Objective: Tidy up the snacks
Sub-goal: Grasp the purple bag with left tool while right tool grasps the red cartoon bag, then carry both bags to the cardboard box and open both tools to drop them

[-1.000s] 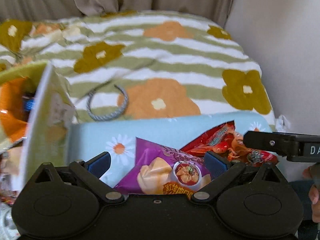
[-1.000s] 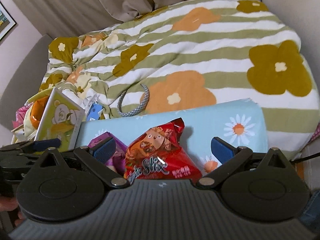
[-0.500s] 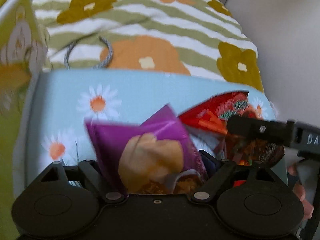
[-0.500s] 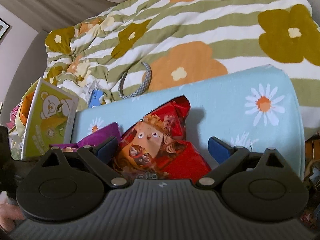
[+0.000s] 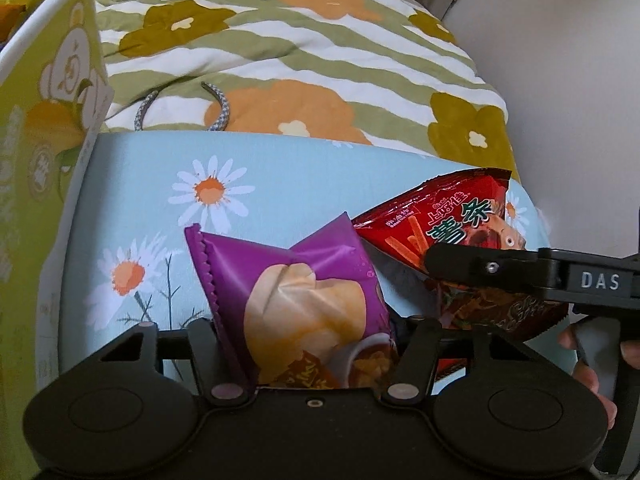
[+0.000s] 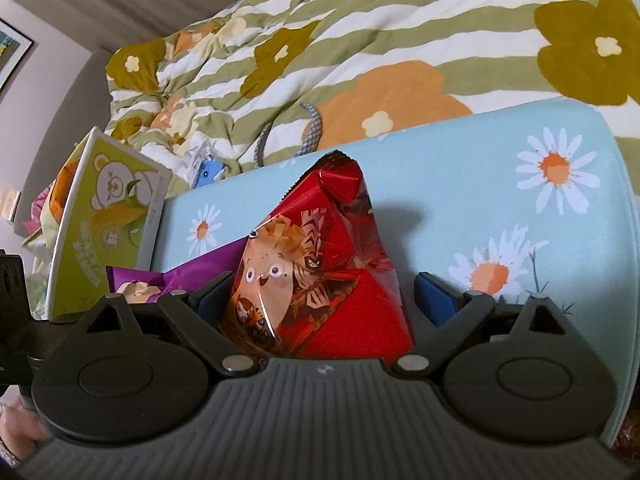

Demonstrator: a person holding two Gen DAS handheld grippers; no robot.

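Observation:
My left gripper (image 5: 308, 332) is shut on a purple snack bag (image 5: 296, 292) and holds it upright over a light blue daisy-print surface (image 5: 168, 184). My right gripper (image 6: 326, 292) stands with its jaws wide around a red snack bag (image 6: 316, 264); the left pad is near the bag and the right pad stands apart from it. The red bag (image 5: 452, 224) shows at the right in the left wrist view, behind the right gripper's black finger (image 5: 480, 266). The purple bag (image 6: 184, 274) shows at the left in the right wrist view.
A green bear-print box (image 5: 44, 120) stands on edge at the left and also shows in the right wrist view (image 6: 108, 224). A striped flower quilt (image 5: 280, 40) lies behind, with a grey braided band (image 5: 220, 112) on it. A wall (image 5: 568, 80) is at the right.
My left gripper has closed on the purple bag and lifted it upright. Both grippers moved closer over the blue surface. The red bag stands more upright between the right jaws.

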